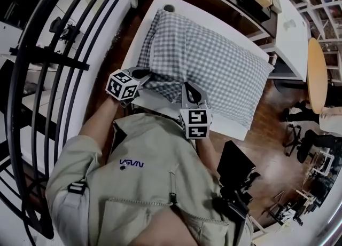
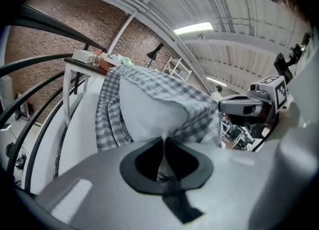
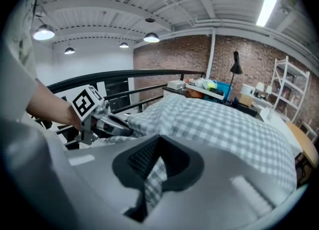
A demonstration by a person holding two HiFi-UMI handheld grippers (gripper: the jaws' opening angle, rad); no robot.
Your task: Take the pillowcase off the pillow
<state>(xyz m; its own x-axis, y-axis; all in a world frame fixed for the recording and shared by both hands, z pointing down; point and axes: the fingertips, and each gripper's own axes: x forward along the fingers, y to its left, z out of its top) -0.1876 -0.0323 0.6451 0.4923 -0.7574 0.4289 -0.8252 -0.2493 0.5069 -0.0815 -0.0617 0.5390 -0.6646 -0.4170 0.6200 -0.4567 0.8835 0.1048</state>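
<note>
Head view: soft gingham pillowcase [image 1: 214, 63]

Soft checked cloth pillowcase [image 1: 214, 63], smooth white pillow [image 2: 149, 112], matt white table [image 1: 147, 21], glossy wood floor [image 1: 267, 127]

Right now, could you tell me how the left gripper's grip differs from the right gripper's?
The left gripper pinches the white pillow; the right gripper pinches the checked pillowcase. In the head view the left gripper is at the pillow's corner, the right gripper midway along its near edge. Both have jaws shut on cloth.
</note>
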